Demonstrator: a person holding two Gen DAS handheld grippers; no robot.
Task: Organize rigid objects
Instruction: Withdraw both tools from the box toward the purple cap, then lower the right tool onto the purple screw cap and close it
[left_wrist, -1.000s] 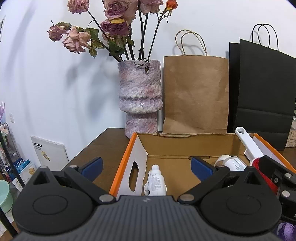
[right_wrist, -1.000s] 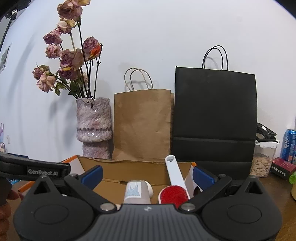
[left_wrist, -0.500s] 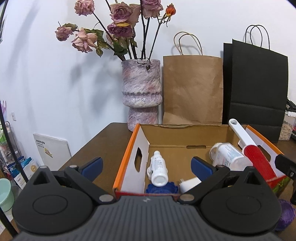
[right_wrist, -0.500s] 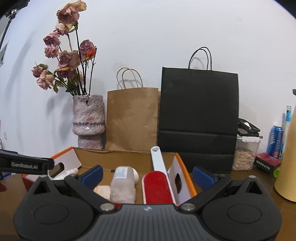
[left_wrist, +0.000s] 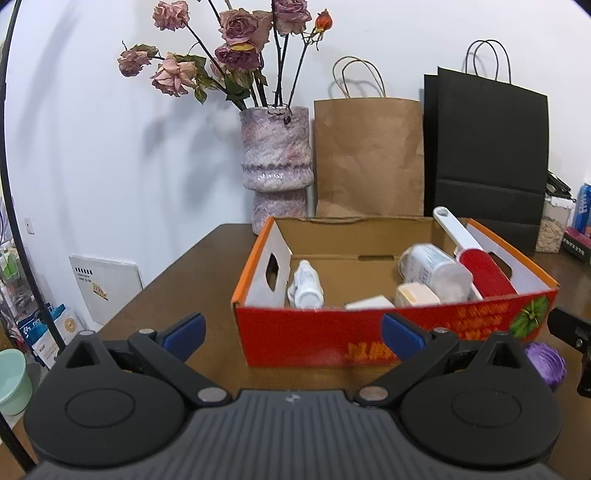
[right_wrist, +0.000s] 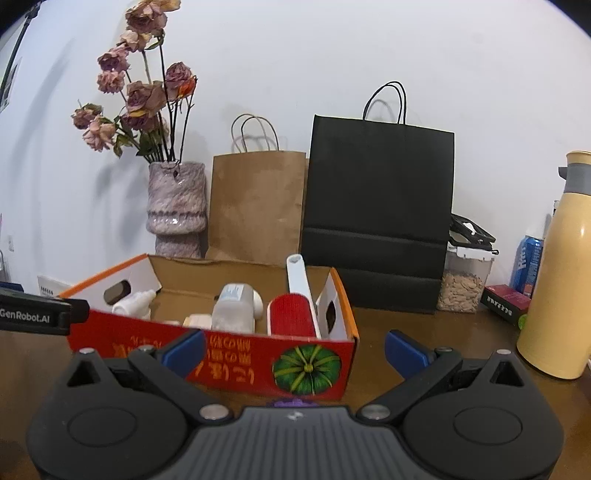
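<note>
A red and orange cardboard box stands on the brown table. In it lie a small white bottle, a larger white bottle, a red lint brush with a white handle and a cream block. A purple ridged object sits on the table by the box's front right corner. My left gripper is open and empty, just in front of the box. My right gripper is also open and empty, facing the box and the brush. The purple object barely peeks over its body.
Behind the box stand a mottled vase of dried roses, a brown paper bag and a black paper bag. To the right are a seed jar, a blue can, a small red box and a yellow flask.
Both grippers have drawn back from over the box. Its red front wall and the purple object on the table have come into view. Both stayed open.
</note>
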